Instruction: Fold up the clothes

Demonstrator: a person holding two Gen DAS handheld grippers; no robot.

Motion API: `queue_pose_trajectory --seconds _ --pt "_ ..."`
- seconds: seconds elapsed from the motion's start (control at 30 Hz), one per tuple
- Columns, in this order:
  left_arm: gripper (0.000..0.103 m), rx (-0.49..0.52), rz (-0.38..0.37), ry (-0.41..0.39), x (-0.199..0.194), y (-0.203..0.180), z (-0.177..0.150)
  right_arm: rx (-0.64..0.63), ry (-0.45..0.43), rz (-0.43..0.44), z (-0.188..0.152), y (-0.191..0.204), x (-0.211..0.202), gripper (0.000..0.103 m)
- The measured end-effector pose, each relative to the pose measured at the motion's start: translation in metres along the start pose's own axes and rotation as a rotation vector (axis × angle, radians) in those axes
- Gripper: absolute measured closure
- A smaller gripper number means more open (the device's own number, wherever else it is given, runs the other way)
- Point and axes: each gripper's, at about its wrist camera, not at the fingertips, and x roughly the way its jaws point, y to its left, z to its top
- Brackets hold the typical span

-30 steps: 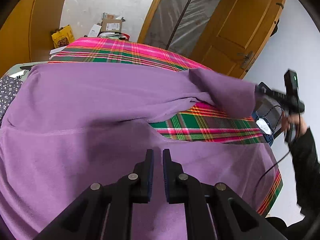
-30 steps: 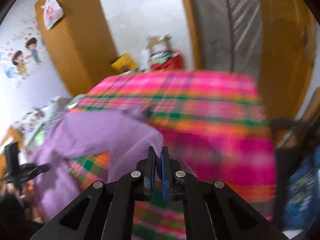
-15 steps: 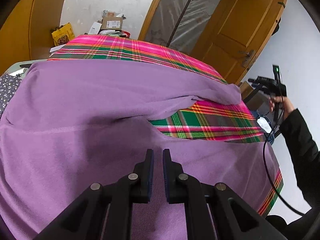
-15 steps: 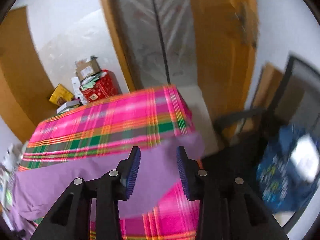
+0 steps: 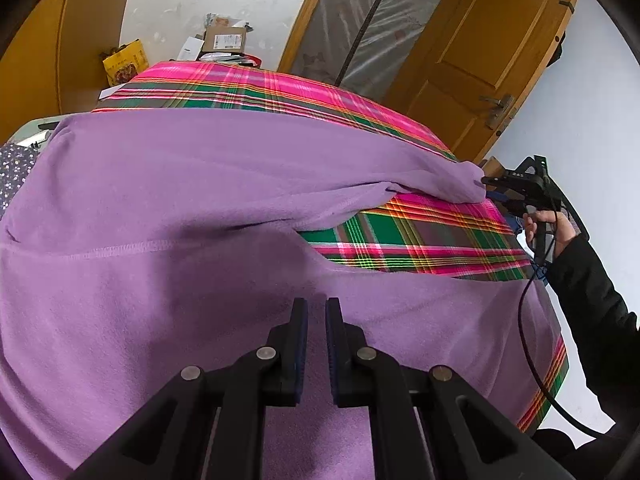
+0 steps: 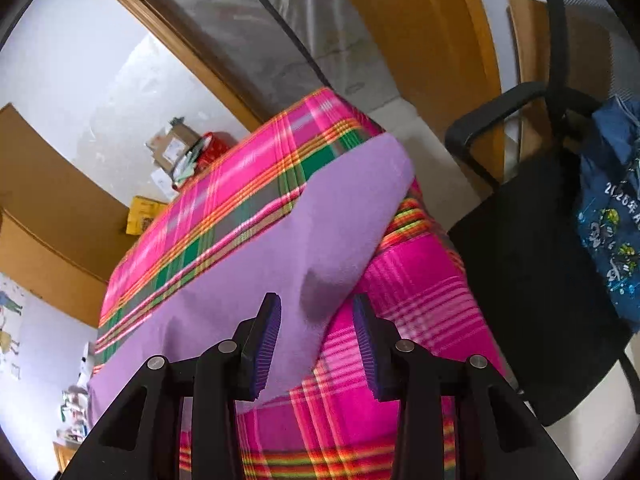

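A purple fleece garment [image 5: 160,240] lies spread over the plaid-covered table [image 5: 420,240]. My left gripper [image 5: 316,320] rests low on its body near me, its pads a narrow slit apart with purple cloth in the slit. One sleeve [image 5: 360,168] stretches right, as far as the table's edge. There a person's hand holds my right gripper [image 5: 490,188] just off the cuff. In the right wrist view the right gripper [image 6: 316,304] stands open over the sleeve end [image 6: 340,220]. The sleeve lies flat on the cloth [image 6: 420,300], and neither pad touches it.
A black office chair [image 6: 540,280] with a blue bag [image 6: 612,220] stands close to the table's right side. Cardboard boxes [image 5: 224,40] sit beyond the far edge, near a wooden door [image 5: 480,60]. A floral cloth [image 5: 16,172] shows at far left. A dark-sleeved arm [image 5: 592,300] reaches in from the right.
The right gripper let go of the sleeve, opened, rolled and sank beside the table edge. The sleeve, lifted before, now lies stretched out flat. The left gripper has not moved.
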Motion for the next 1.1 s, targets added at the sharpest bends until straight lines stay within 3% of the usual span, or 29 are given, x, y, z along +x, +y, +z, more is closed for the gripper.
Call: queue_pose_trajectory --seconds 0.03,0.13,0.17,0.3,0.37,0.43,0.53,0.6,0.73,0.8,0.93,1.1 --pt "0.094 -0.001 0.001 -0.002 -0.001 0.000 0.000 -0.012 -0.004 -0.014 0.001 0.003 0.003 0.065" --pt "0.094 -0.003 0.005 -0.003 -0.002 0.001 0.000 -0.110 -0.034 -0.067 0.006 0.027 0.009 0.087" --pt "0.094 -0.003 0.006 -0.003 -0.002 0.002 0.000 -0.144 -0.043 -0.071 0.007 0.038 0.012 0.088" --pt "0.094 -0.004 0.010 0.007 0.003 0.002 0.000 -0.338 -0.061 -0.059 0.007 0.098 0.025 0.085" --pt "0.094 -0.005 0.009 0.010 0.004 0.001 0.001 -0.440 -0.009 -0.012 -0.006 0.130 0.038 0.079" --pt "0.094 -0.003 0.007 0.009 0.004 0.001 0.000 -0.541 0.048 0.037 -0.020 0.161 0.051 0.065" --pt "0.094 -0.003 0.005 0.007 0.004 0.001 0.000 -0.642 0.116 0.142 -0.045 0.185 0.057 0.065" --pt "0.094 -0.003 0.006 0.007 0.003 0.002 0.000 -0.647 0.068 0.175 -0.048 0.184 0.044 0.065" --pt "0.094 -0.006 0.002 0.008 0.004 0.005 -0.001 -0.431 -0.066 0.147 -0.016 0.135 0.015 0.065" --pt "0.094 -0.010 -0.002 0.013 0.007 0.006 -0.001 -0.395 -0.081 0.117 -0.008 0.119 0.008 0.064" --pt "0.094 -0.011 -0.011 0.021 0.012 0.005 -0.002 -0.459 -0.062 0.091 -0.012 0.117 0.007 0.064" --pt "0.094 -0.006 -0.014 0.023 0.013 0.003 -0.002 -0.623 -0.002 0.082 -0.027 0.153 0.033 0.064"
